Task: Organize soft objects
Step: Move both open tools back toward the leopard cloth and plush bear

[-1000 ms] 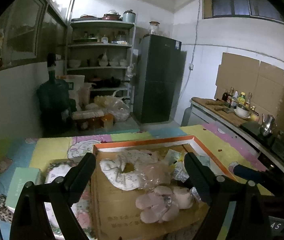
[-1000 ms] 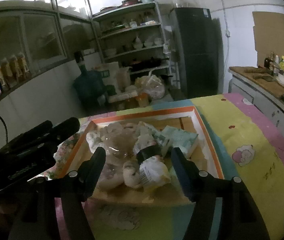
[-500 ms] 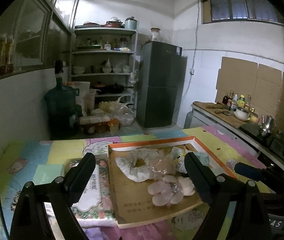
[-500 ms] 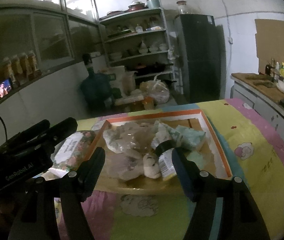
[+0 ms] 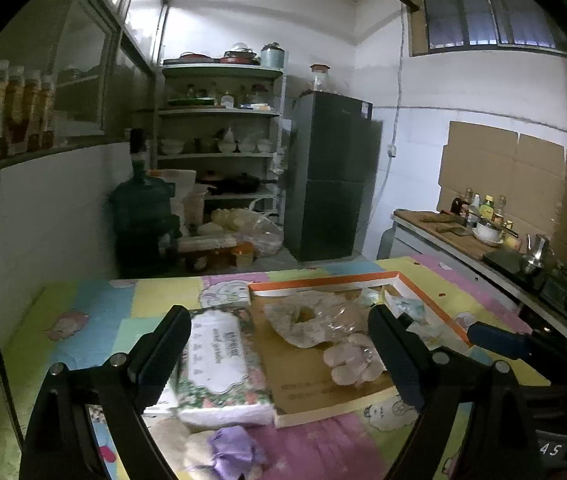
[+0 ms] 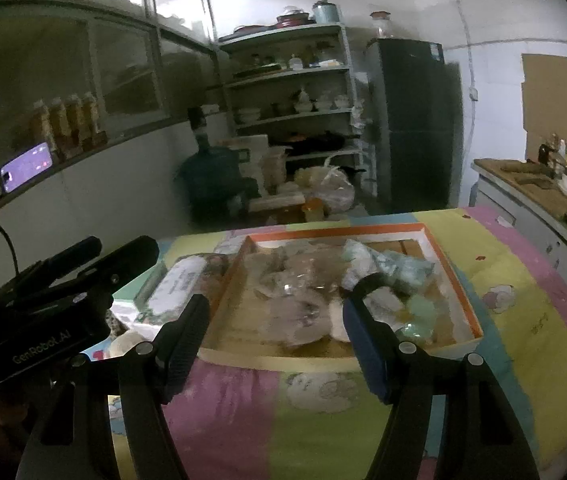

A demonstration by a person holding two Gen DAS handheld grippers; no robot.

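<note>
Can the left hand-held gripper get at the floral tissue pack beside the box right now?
Probably yes: the left hand-held gripper is open and empty, and the floral tissue pack lies uncovered just left of the cardboard box.

A tall dark two-door refrigerator stands against the far white wall. Just left of it is a grey metal shelf rack stacked with bowls, pots and jars. Farther left of the refrigerator, on the floor, sits a large dark green water jug. Between the jug and the refrigerator lies a clear plastic bag, bulging with pale contents. Well to the right of the refrigerator runs a wooden countertop carrying bottles and a white bowl, with brown cardboard sheets fixed to the wall above it.
</note>
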